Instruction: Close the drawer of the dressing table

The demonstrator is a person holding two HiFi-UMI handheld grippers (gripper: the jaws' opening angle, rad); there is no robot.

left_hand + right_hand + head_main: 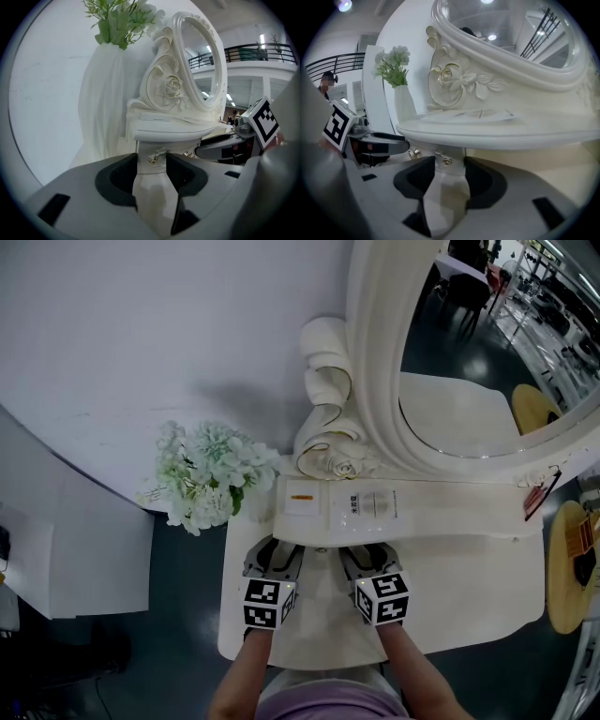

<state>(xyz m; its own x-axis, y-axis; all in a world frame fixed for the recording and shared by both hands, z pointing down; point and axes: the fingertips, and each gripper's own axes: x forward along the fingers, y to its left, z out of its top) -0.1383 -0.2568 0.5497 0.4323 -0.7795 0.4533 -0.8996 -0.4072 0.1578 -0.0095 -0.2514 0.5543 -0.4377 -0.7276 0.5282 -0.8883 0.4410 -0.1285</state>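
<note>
Drawer front (pixel 151 165) of the cream dressing table, with a small brass knob (pixel 152 159), sits just ahead of my left hand-held gripper (pixel 277 555). Its jaws are apart, nothing clamped, knob showing in the gap. Right hand-held gripper (pixel 365 555) is alongside, jaws likewise apart, facing the same front. Both are low over the pale glossy worktop (pixel 469 587). Above the drawer is a raised cream shelf (pixel 441 507). Behind it stands an oval mirror in a carved cream frame (pixel 375 390). Left of that is a white-and-green flower bunch (pixel 211 474).
</note>
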